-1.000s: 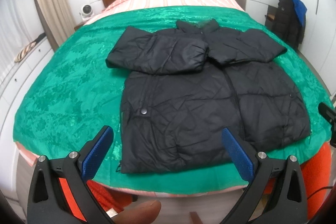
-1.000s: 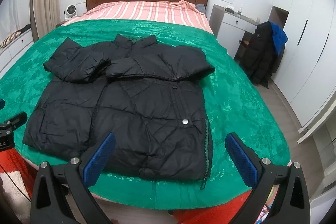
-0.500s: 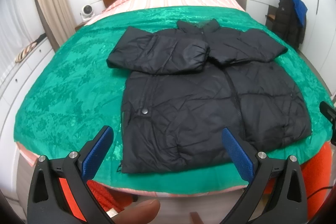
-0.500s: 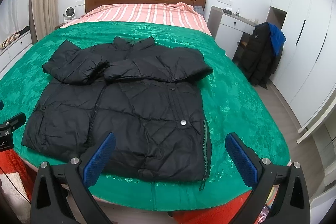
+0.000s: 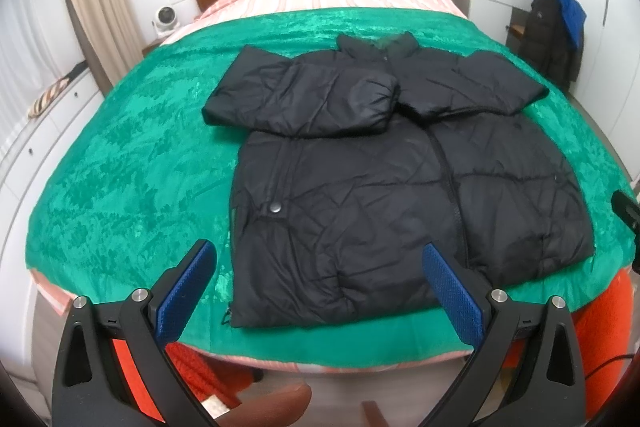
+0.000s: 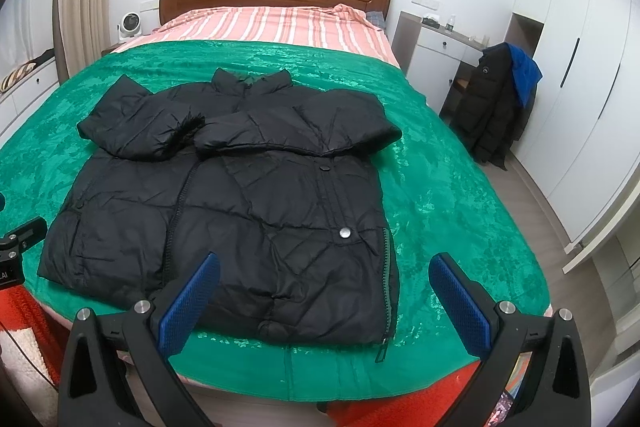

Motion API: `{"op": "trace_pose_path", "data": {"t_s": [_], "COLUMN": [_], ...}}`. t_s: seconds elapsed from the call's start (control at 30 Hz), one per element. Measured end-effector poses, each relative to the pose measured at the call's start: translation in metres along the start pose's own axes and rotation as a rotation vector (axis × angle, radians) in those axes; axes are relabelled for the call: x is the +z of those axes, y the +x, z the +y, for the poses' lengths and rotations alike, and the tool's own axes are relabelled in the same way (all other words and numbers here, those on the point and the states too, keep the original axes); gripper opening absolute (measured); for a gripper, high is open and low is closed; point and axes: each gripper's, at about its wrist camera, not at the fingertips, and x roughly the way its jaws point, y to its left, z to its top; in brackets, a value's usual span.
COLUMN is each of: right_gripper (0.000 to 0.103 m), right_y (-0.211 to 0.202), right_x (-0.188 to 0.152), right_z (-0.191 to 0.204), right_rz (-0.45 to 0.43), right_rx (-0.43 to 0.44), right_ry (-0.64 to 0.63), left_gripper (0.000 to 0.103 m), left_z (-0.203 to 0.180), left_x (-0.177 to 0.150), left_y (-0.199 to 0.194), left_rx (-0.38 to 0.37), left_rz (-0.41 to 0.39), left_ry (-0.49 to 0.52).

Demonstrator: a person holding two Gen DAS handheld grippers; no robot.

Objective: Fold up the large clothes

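Near the bed's foot edge, the black quilted puffer jacket (image 5: 384, 187) is laid flat, sleeves folded in. Left gripper (image 5: 320, 291) and right gripper (image 6: 324, 291) are held off it, jaws spread wide, empty; slippery padding could be lost from a shallow pinch.

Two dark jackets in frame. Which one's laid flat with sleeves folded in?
The black puffer jacket on the green bedspread, both sleeves crossed over its chest. The other jacket hangs upright by the white desk.

Left claw (image 5: 320, 281) and right claw (image 6: 324, 293) both gape wide — blue pads apart, gripping nothing.
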Motion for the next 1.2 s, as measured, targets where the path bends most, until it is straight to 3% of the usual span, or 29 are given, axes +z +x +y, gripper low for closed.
{"op": "trace_pose_path", "data": {"t_s": [0.93, 1.0, 1.1, 1.2], "right_gripper": [0.103, 0.103, 0.103, 0.103], "right_y": [0.006, 0.01, 0.026, 0.059], "right_x": [-0.003, -0.004, -0.009, -0.023], "right_z": [-0.001, -0.009, -0.038, -0.072], "right_rz": [0.012, 0.009, 0.021, 0.072], "right_rx": [-0.004, 0.031, 0.119, 0.169], "right_ry": [-0.007, 0.003, 0.066, 0.139], "left_gripper": [0.103, 0.103, 0.103, 0.102], "left_z": [-0.001, 0.014, 0.056, 0.105], "left_x": [-0.002, -0.003, -0.008, -0.025], "left_y": [0.008, 0.019, 0.046, 0.091], "left_rx": [0.007, -0.005, -0.043, -0.147], "left_rz": [0.035, 0.062, 0.134, 0.264], "left_ry": [0.012, -0.013, -0.128, -0.231]}}
